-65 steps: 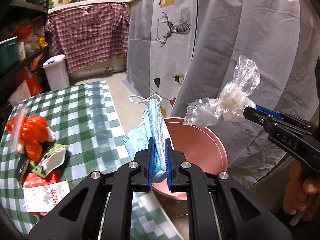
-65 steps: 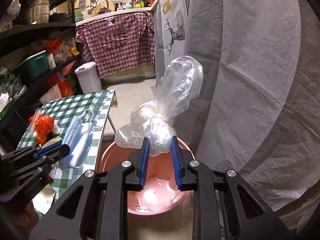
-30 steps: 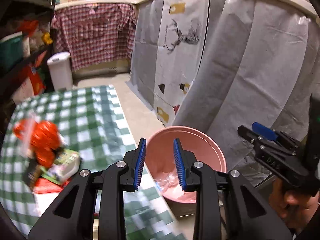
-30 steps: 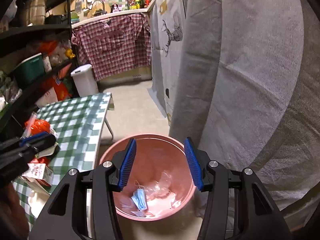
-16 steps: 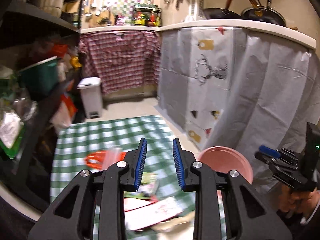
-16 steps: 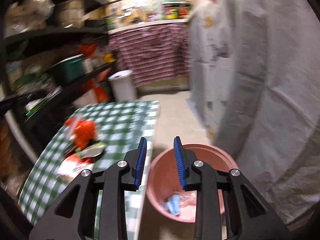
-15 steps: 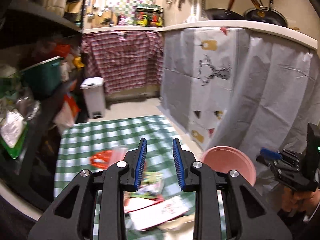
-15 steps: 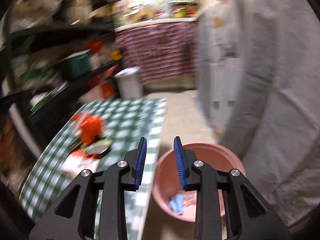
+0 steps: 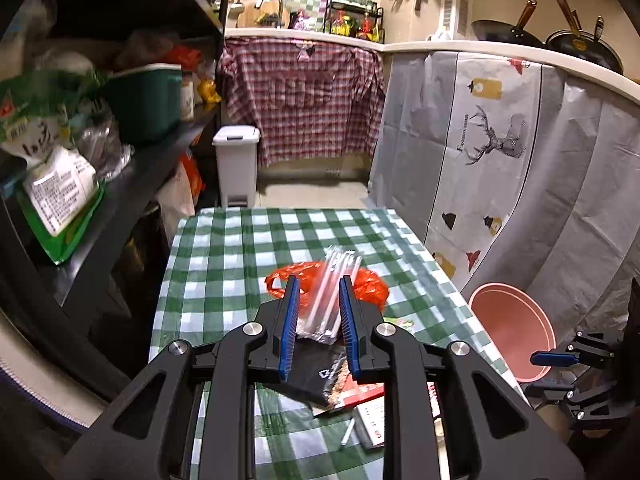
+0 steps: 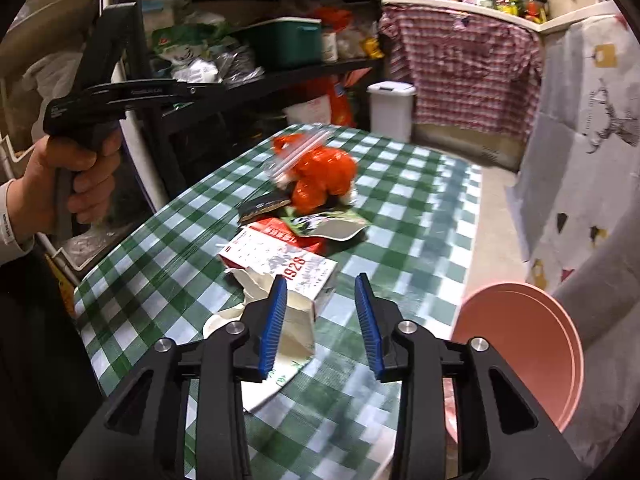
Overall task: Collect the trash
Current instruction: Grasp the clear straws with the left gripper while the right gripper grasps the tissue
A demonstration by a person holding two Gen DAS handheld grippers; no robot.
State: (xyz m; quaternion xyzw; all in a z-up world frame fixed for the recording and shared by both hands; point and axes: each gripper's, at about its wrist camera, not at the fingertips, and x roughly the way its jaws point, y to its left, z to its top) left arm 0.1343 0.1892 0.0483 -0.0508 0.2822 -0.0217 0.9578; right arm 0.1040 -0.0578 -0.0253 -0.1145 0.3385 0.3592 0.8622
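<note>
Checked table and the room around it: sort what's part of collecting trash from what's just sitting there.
Part of the job:
- orange plastic bag
- clear packet of straws
- torn white carton
- green-and-white wrapper
- pink bucket
- left gripper, closing
- right gripper, opening

Just there:
- white pedal bin
- green container
- woks

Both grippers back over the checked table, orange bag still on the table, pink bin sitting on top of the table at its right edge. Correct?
Not quite. The pink bin isn't on the table; the left wrist view shows it on the floor beside the table's right edge, against the grey curtain. The rest holds: the left gripper and right gripper are over the table, and the orange bag lies on it.
</note>
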